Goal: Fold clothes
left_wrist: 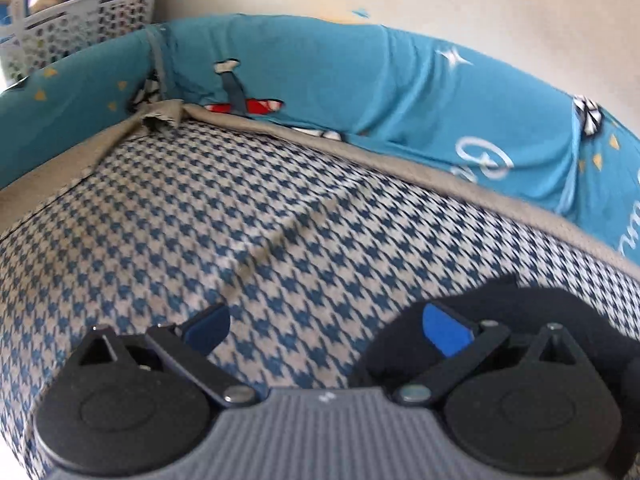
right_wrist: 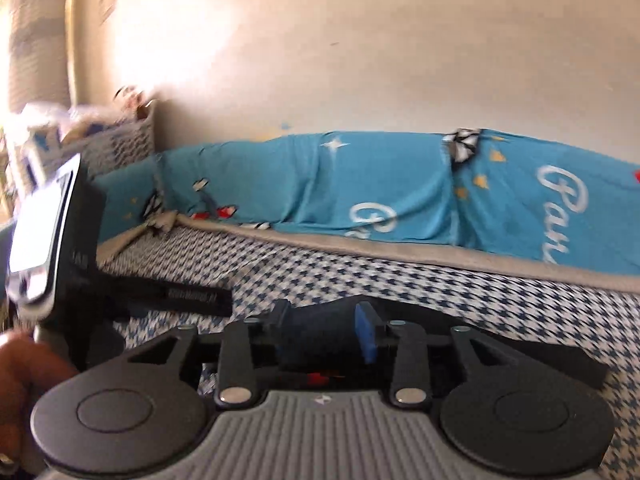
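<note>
Left tool (left_wrist: 324, 330) gapes wide over the houndstooth bed (left_wrist: 200, 216); right tool (right_wrist: 320, 340) pinches the limp black garment (right_wrist: 320, 320), best gripped along its edges.

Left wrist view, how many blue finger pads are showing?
2. The left pad shows against the houndstooth cover; the right pad lies against black cloth. The jaws stand wide apart, and neither pad seems hidden.
</note>
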`<action>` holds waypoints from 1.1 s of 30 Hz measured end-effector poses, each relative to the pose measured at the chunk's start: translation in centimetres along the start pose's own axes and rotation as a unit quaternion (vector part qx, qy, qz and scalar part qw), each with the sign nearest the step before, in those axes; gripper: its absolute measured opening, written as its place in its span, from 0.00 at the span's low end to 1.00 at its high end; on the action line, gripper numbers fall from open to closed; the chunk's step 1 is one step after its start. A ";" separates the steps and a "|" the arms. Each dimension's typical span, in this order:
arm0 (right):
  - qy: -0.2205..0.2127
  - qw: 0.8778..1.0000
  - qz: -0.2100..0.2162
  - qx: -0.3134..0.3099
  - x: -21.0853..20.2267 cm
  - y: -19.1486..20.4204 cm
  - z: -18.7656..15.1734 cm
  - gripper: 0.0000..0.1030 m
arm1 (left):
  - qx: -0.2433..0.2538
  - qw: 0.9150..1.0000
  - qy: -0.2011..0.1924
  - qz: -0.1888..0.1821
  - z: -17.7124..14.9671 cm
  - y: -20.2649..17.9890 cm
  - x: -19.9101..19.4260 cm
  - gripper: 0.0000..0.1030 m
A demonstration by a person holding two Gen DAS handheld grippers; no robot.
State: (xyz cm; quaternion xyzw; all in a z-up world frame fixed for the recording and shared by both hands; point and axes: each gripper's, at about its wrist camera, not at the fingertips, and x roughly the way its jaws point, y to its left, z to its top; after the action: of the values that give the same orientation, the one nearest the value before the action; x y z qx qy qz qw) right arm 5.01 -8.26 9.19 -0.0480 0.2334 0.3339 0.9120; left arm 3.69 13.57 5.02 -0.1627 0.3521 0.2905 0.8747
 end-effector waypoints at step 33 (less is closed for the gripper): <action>0.003 0.988 -0.095 -0.124 3.7 2.3 -1.4 0.04 | -0.040 0.999 -0.012 -0.002 1.7 1.4 -0.1 1.00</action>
State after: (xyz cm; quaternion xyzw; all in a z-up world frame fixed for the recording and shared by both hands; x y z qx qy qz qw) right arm 5.47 -4.69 6.39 -0.1843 0.1874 0.2717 0.9258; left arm 3.64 15.45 6.11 -0.1943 0.3297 0.3047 0.8722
